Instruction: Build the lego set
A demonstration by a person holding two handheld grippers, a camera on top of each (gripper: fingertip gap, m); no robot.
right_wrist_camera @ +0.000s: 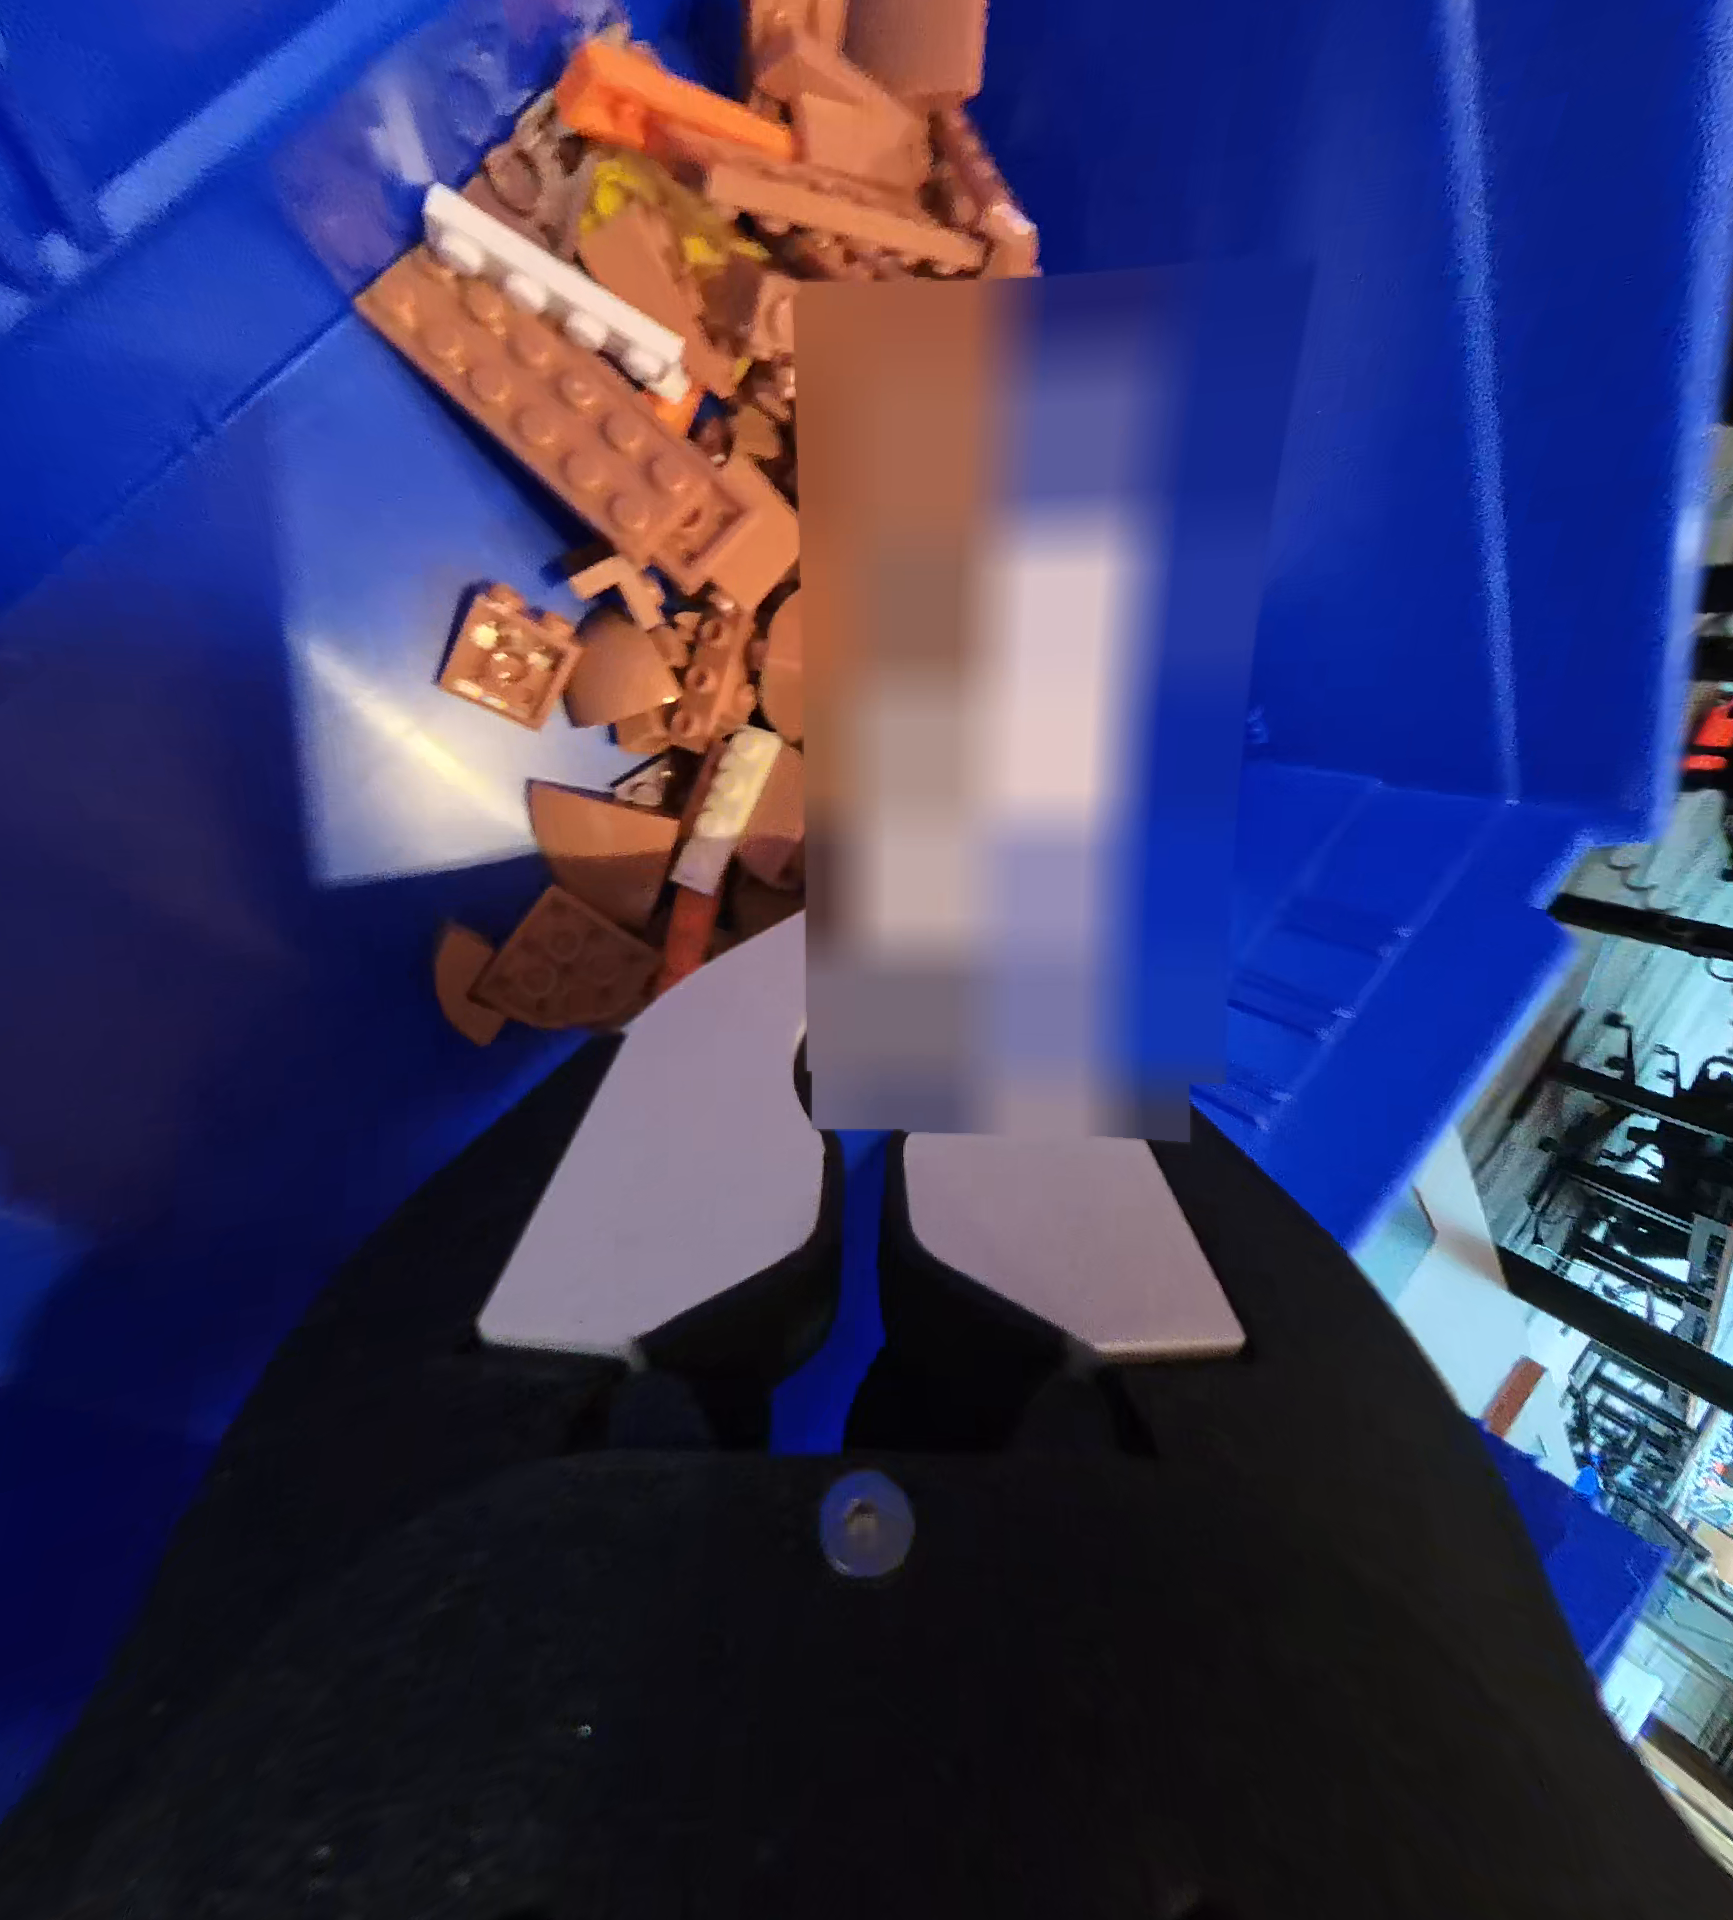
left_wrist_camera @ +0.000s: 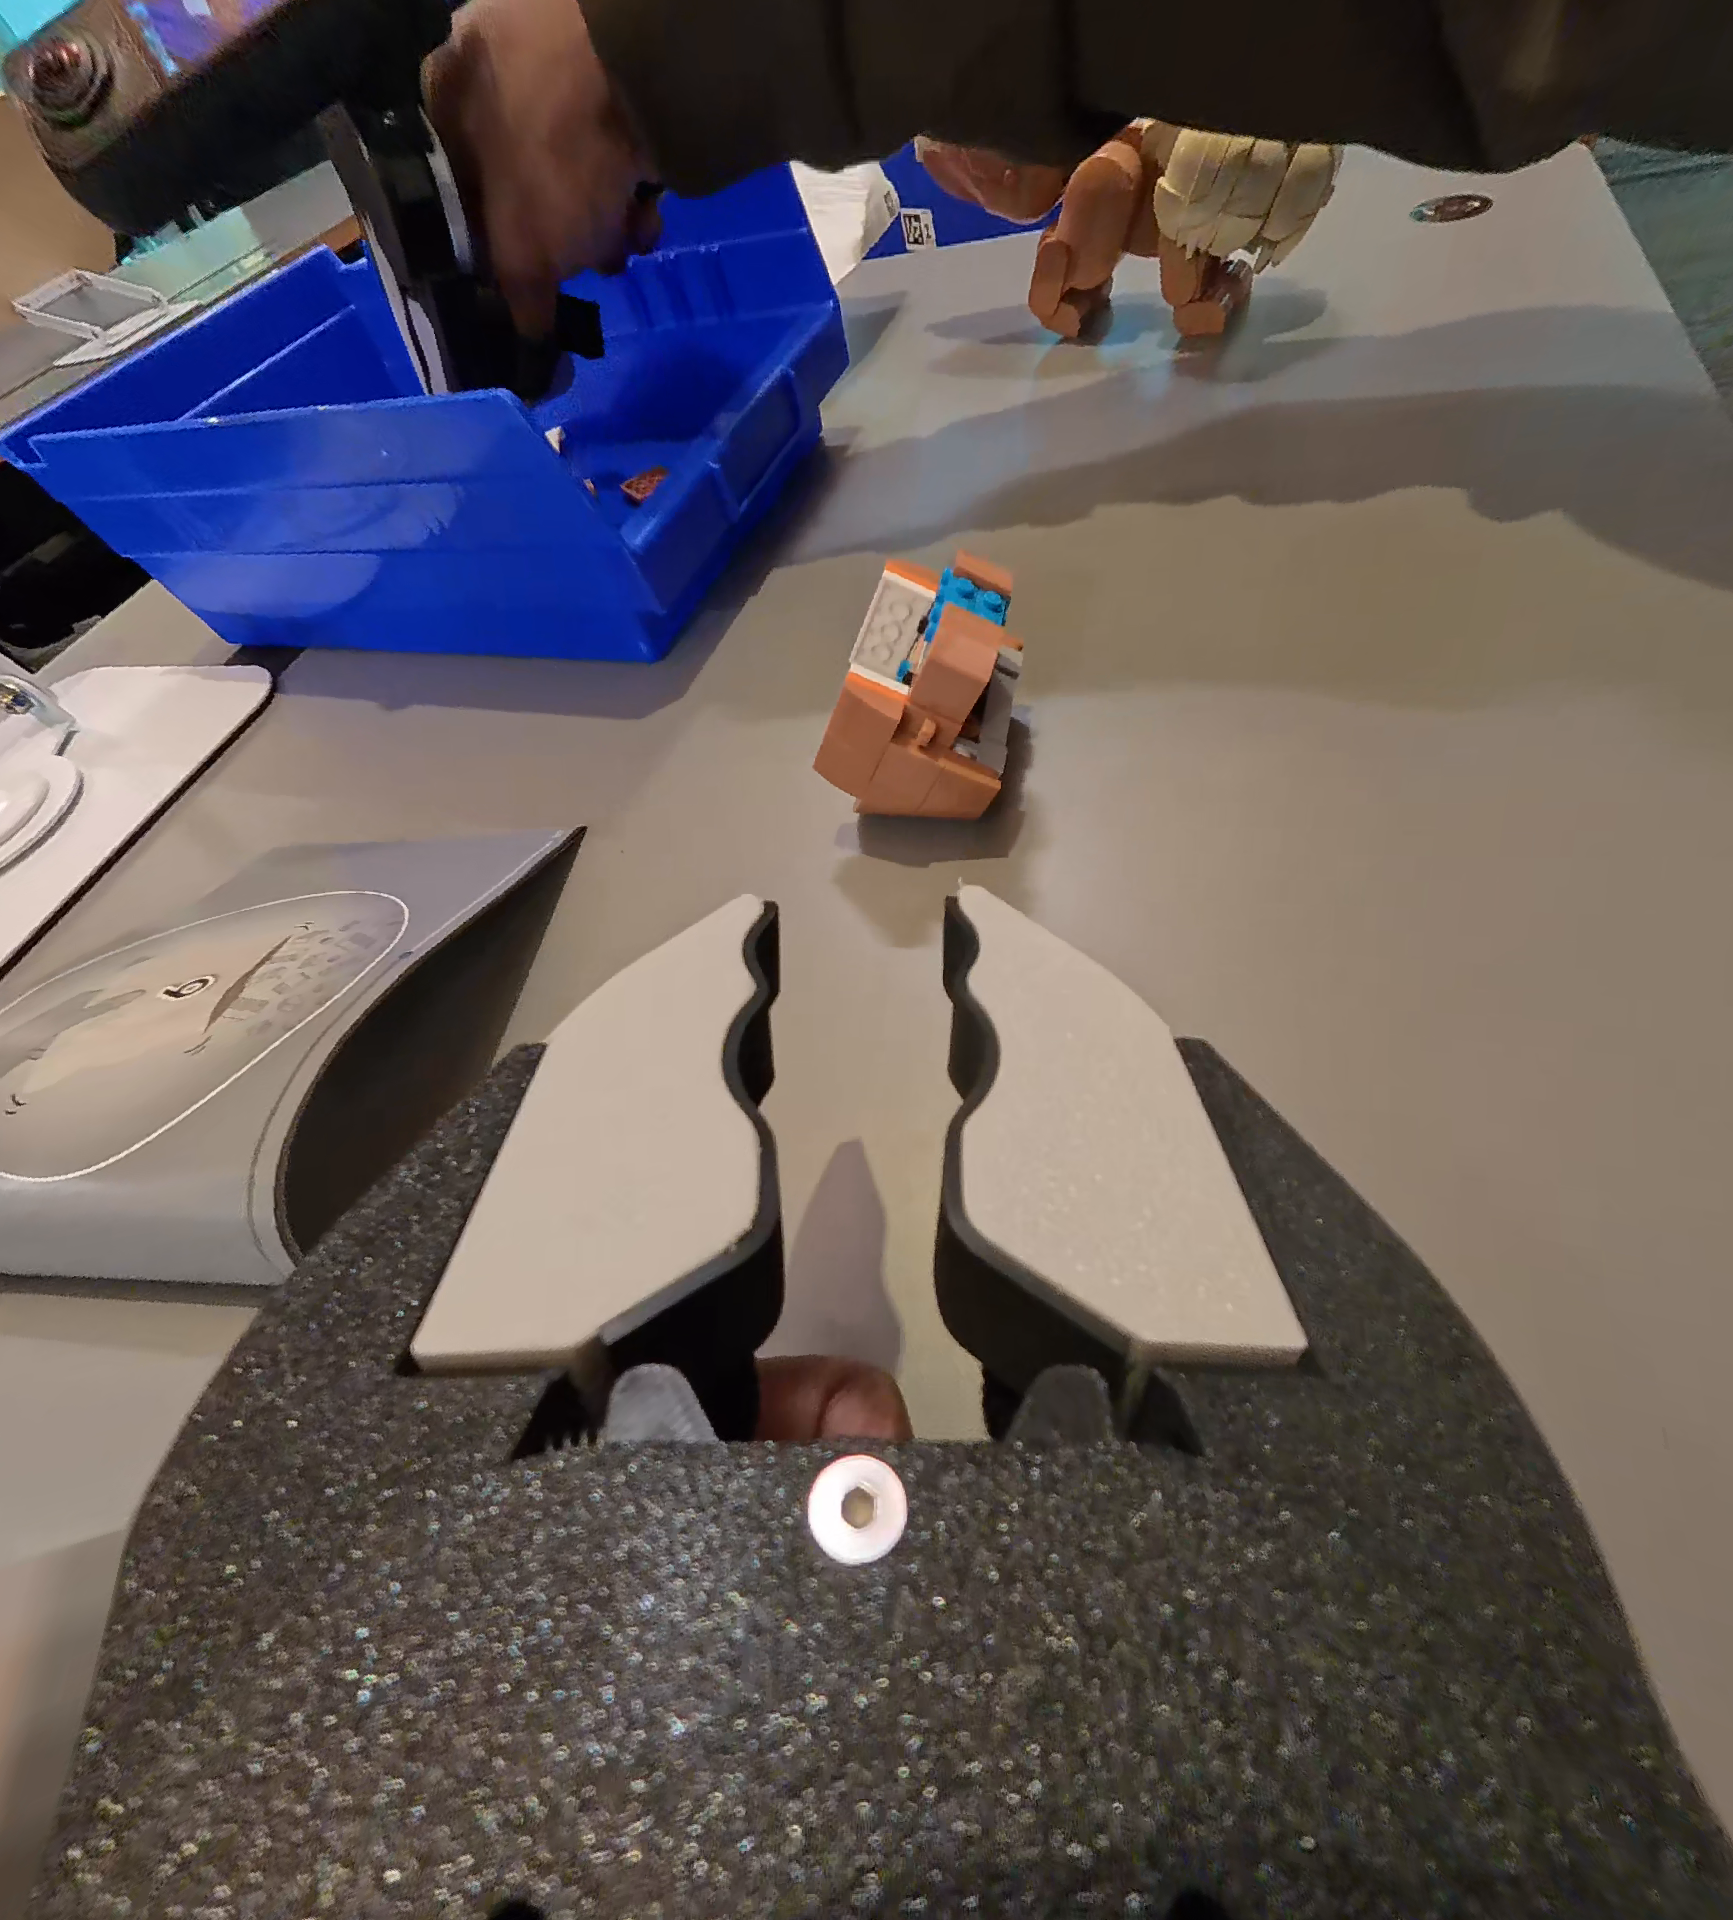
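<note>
Left wrist view: grey table [left_wrist_camera: 1361,935]; blue bin [left_wrist_camera: 322,520]; cluttered room beyond.

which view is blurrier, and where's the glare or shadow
Right wrist view: softer overall, loose lego pieces smeared, a bright glare patch on the blue bin wall, and a mosaic patch hiding the right hand-held gripper's fingertips. Left wrist view: sharper, with long shadows across the grey table; the hand at the top is motion-blurred, and the edges bend from the wide lens.
</note>
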